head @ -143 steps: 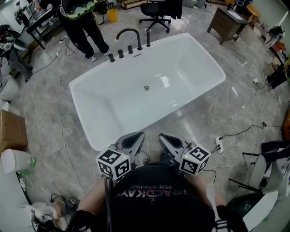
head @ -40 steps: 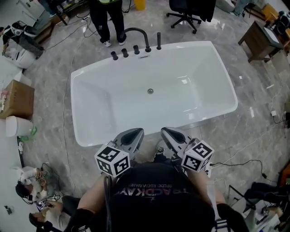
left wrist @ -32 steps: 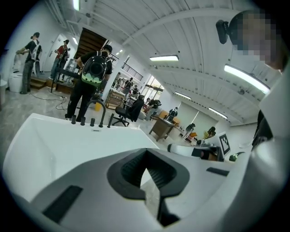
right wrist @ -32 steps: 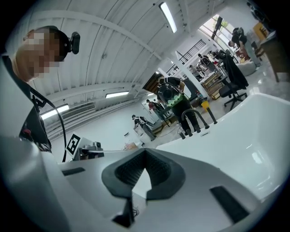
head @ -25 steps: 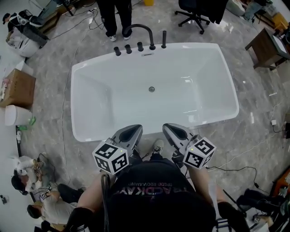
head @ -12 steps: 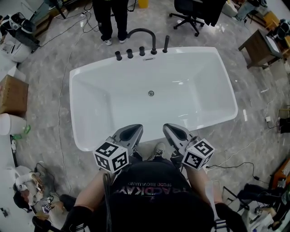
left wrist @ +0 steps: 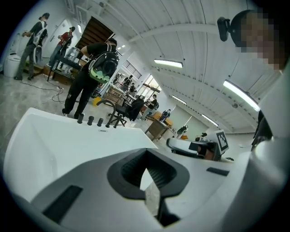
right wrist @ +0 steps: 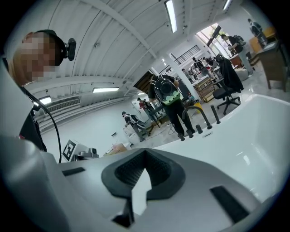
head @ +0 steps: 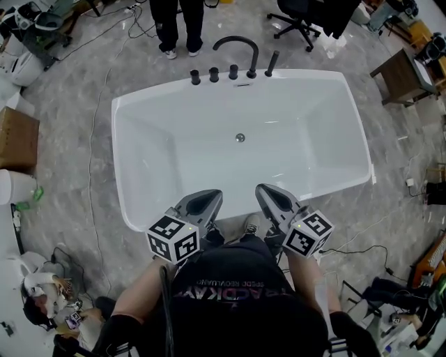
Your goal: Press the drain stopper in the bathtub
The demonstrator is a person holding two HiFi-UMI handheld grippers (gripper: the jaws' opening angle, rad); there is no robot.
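Compared with the moment a few seconds earlier, the person now stands square to the long side of the bathtub [head: 181,164], and during the last half second the tub has only slid a little in the head view, while both tools keep their place close to the body. Left gripper [head: 203,202] and right gripper [head: 273,198] hang side by side just at the near rim, not yet over the basin. In the left gripper view the left gripper [left wrist: 146,181] has its jaws pressed together with nothing between them, only white tub wall [left wrist: 68,140] behind the small opening. The right gripper view shows the same for the right gripper [right wrist: 140,181]: jaws together, no object held. The drain stopper [head: 240,138] is a small round metal piece on the floor of the tub, about in the middle and on the side of the black faucet [head: 237,47], well apart from both grippers. A second person [head: 174,21] stands on the floor beyond the faucet. I judge that the task is in its approach step; the pressing is not yet begun. The next move calls for leaning over the rim and lowering one closed gripper down and forward to the stopper, so that the tip comes straight on its top. Closed jaws seem suitable for that, since they give one firm point.
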